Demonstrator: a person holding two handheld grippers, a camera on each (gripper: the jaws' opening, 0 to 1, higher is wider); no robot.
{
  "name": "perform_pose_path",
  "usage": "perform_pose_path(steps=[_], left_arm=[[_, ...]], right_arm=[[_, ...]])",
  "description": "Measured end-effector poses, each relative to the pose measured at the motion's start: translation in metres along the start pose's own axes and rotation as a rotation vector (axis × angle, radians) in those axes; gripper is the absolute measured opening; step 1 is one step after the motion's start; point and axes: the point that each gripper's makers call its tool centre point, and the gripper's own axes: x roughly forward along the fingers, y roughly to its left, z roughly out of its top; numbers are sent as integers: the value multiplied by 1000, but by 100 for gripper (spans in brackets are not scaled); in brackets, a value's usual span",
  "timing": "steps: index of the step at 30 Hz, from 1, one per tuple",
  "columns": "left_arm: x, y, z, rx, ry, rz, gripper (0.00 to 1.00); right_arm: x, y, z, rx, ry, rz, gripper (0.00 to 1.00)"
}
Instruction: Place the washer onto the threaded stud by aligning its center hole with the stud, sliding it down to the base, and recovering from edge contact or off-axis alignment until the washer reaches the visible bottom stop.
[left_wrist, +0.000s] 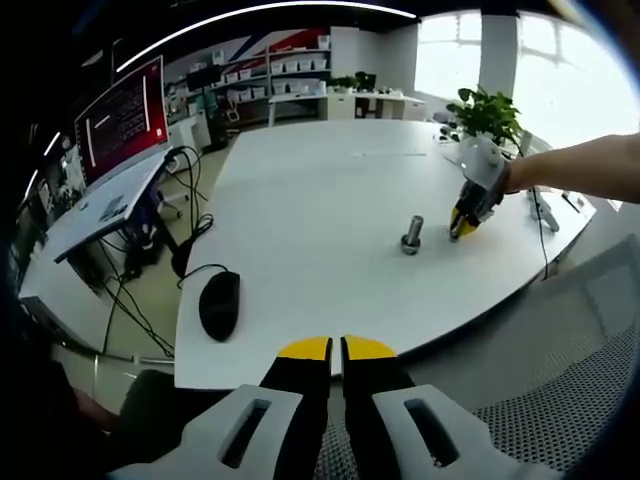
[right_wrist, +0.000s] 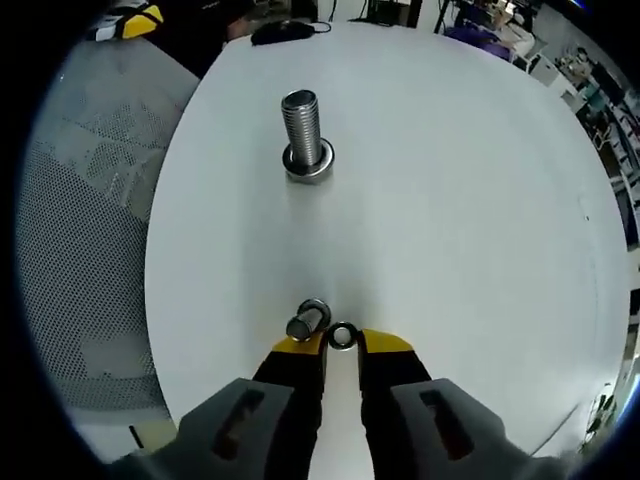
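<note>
A: Right gripper (right_wrist: 342, 343)?
B: Down at the white table (right_wrist: 480, 200), jaws a little apart, small washer (right_wrist: 342, 335) lying flat right between the yellow tips. Can't tell if the pads actually touch it.
A: And the thing beside it?
B: A small nut or short bolt (right_wrist: 308, 320), touching the left tip, just beside the washer.
A: Stud?
B: Threaded stud (right_wrist: 303, 135) stands upright on its wide round base, well ahead of the tips, apart from the washer. Nothing on it.
A: Left gripper (left_wrist: 335, 348)?
B: Jaws pressed together, holding nothing, hanging off the near table edge over a mesh chair (left_wrist: 560, 400).
A: Seen from that side?
B: The stud sits mid-table, right gripper just beside it, a bare forearm (left_wrist: 580, 165) behind. Black mouse (left_wrist: 219, 304) near the left edge, potted plant (left_wrist: 487, 112) at the far side, red-screen monitor (left_wrist: 125, 118) on the next desk.
</note>
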Motion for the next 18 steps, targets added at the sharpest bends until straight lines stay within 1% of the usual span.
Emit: perform_pose_path(steps=[2, 4, 5, 6, 11, 18], left_arm=[[0, 0, 0, 1, 1, -1, 1], [0, 0, 0, 2, 1, -2, 1], [0, 0, 0, 3, 3, -2, 1], [0, 0, 0, 3, 3, -2, 1], [0, 0, 0, 4, 1, -4, 1], [0, -1, 0, 4, -3, -6, 1]], right_arm=[[-1, -1, -1, 30, -17, -12, 14], [-1, 0, -3, 36, -14, -11, 14], [-2, 4, -6, 63, -6, -2, 14], [-3, 5, -7, 63, -10, -2, 14], [-17, 11, -8, 86, -40, -12, 14], [-38, 11, -11, 97, -61, -36, 14]])
